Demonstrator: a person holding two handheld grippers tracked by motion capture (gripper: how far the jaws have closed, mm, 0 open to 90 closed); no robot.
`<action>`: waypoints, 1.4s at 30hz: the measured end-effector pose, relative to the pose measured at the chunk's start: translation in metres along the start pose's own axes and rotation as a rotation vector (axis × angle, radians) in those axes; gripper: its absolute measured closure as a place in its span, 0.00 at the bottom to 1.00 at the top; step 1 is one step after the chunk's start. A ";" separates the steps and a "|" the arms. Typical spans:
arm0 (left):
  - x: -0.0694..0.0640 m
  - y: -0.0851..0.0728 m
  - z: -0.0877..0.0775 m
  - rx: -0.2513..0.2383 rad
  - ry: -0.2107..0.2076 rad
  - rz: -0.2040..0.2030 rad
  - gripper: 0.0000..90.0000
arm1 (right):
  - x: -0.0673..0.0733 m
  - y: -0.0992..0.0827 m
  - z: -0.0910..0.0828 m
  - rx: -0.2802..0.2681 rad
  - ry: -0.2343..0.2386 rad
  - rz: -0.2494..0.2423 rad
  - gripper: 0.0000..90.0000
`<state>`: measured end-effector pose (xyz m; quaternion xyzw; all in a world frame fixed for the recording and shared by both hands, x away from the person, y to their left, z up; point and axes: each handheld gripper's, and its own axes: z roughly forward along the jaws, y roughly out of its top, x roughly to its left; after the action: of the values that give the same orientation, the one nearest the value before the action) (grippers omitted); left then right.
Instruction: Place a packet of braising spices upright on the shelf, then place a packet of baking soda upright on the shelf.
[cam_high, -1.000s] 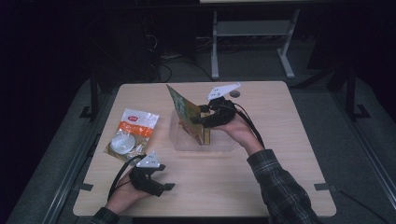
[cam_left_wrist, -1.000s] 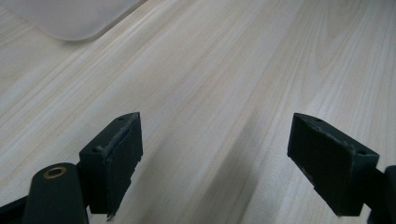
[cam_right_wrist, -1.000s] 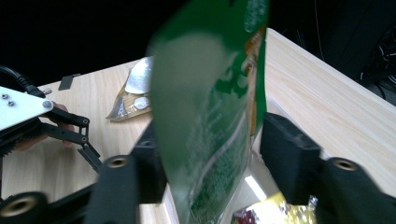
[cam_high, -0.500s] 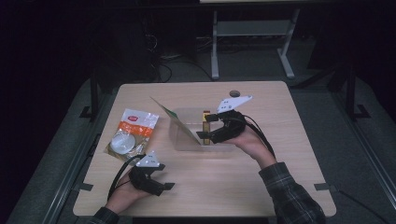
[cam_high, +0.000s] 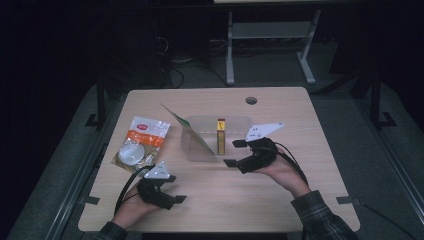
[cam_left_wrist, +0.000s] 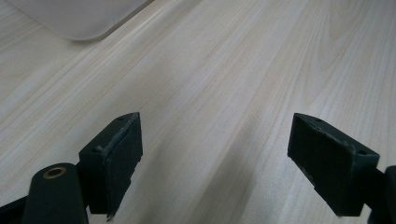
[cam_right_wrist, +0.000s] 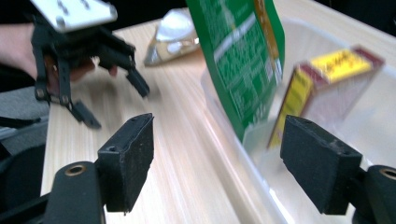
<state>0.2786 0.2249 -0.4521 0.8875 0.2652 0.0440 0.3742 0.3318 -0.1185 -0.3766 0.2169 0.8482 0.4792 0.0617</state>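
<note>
Table (cam_high: 280, 200), pale wood: clear bin (cam_high: 200, 150) at frame centre, holding an upright yellow box (cam_high: 220, 136) and a leaning green packet (cam_high: 187, 130). Snack bag (cam_high: 140, 142) at left. Right tongs (cam_high: 234, 153) beside the bin, apart, empty. Left tongs (cam_high: 177, 199) at lower left, apart, empty.

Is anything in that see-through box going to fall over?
Maybe. The green packet leans tilted over the clear bin's left wall, so it might slide out or flop flat. The thin yellow box stands upright on a small end, so a bump from the open right gripper close by could tip it.
</note>
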 end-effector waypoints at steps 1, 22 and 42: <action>0.000 0.000 0.000 -0.001 0.000 0.001 0.19 | 0.001 -0.005 -0.002 0.003 -0.006 0.004 0.28; 0.010 -0.001 -0.014 0.000 0.064 -0.021 0.20 | 0.016 -0.088 -0.018 0.124 -0.128 0.095 0.23; 0.089 0.003 -0.072 -0.091 0.335 -0.220 0.19 | 0.017 -0.112 -0.036 0.128 -0.161 0.164 0.20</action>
<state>0.3358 0.3140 -0.4089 0.8156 0.4170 0.1616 0.3673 0.2706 -0.1895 -0.4499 0.3268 0.8489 0.4084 0.0761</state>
